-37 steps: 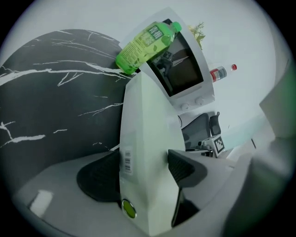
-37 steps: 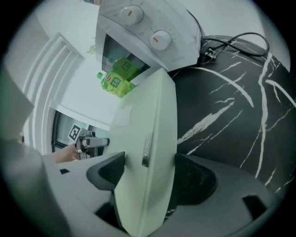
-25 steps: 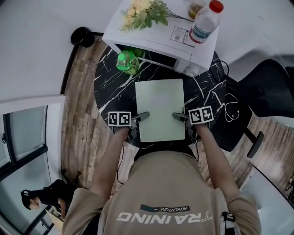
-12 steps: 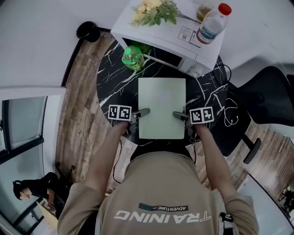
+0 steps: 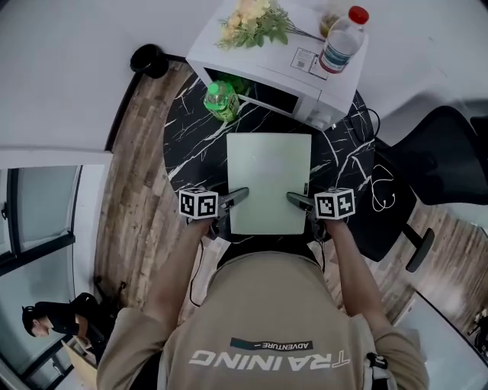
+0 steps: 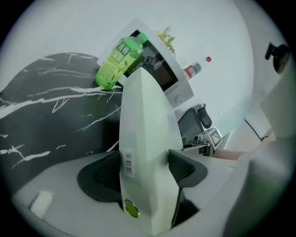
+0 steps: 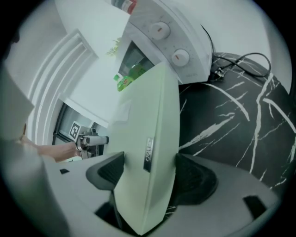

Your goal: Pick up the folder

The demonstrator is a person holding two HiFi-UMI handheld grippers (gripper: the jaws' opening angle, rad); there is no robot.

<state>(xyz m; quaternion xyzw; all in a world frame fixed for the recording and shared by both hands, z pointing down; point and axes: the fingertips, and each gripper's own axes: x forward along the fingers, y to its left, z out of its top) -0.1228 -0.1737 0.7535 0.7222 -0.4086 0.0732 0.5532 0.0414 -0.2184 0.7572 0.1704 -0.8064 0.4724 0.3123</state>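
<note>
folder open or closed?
Closed: the folder shows as one flat slab, covers together, with the left gripper and right gripper clamping opposite edges.

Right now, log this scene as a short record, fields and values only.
held item: pale green folder, gripped at both side edges
left gripper: shut on the folder's left edge
right gripper: shut on the folder's right edge
surface: black marble table
beyond folder: white microwave, green bottle
on microwave: flowers, red-capped bottle
lift: cannot tell whether the folder is clear of the table
</note>
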